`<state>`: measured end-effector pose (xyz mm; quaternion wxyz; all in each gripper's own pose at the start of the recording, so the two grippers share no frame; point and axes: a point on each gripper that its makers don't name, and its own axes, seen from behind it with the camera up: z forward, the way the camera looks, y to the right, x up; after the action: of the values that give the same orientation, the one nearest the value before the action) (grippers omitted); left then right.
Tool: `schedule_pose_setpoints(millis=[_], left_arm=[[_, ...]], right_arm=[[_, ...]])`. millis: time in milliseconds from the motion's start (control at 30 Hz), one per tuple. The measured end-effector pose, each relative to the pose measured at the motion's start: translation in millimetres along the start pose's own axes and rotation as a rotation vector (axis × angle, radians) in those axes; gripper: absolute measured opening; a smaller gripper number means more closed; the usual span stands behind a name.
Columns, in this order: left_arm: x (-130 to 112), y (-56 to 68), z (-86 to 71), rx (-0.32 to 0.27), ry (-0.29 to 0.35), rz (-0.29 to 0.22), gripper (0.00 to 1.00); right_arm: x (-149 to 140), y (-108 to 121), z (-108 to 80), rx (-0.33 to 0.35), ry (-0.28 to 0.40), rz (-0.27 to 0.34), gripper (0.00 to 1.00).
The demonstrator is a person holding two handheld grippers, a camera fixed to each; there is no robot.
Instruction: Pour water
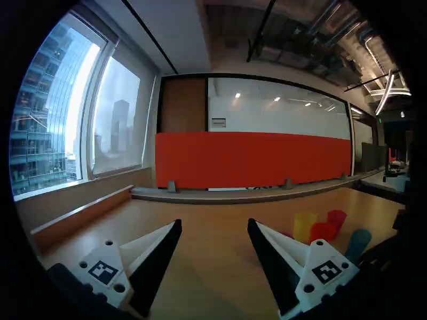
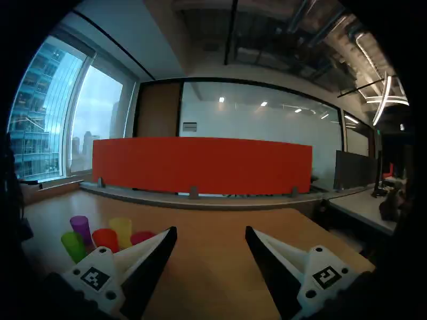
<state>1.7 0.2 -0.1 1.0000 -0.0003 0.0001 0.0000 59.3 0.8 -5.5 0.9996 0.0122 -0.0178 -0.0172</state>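
Observation:
Several coloured plastic cups stand grouped on the wooden table [image 1: 213, 234]. In the left gripper view they are at the right: a yellow cup [image 1: 304, 226], an orange-red cup [image 1: 322, 231], a red cup [image 1: 337, 218] and a teal cup [image 1: 358, 242]. My left gripper [image 1: 214, 229] is open, holding nothing, left of them. In the right gripper view the cups are at the lower left: a purple cup [image 2: 81, 228], a green cup [image 2: 73, 245], an orange-red cup [image 2: 105, 239], a yellow cup [image 2: 121, 229] and a pink-red cup [image 2: 141, 237], partly behind my left finger. My right gripper [image 2: 211, 230] is open and holds nothing.
A red divider panel [image 1: 251, 159] runs along the table's far edge. Large windows [image 1: 58, 128] and a wooden ledge [image 1: 80, 213] are at the left. A neighbouring desk [image 2: 363, 208] with a dark partition lies to the right. Bare tabletop [image 2: 224, 250] stretches ahead of both grippers.

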Motion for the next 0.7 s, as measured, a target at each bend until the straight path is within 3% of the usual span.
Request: schedule_pose_setpoints(millis=[300,700], left_arm=[[62,4.5,1.3,-0.026,0.018,-0.001,0.91],[137,18.2,8.1,-0.091,0.048,0.052,0.91]], right_arm=[[55,-3,-1.2,0.034,-0.004,0.010,0.99],[119,-2,0.3,0.057,0.002,0.010,0.99]])
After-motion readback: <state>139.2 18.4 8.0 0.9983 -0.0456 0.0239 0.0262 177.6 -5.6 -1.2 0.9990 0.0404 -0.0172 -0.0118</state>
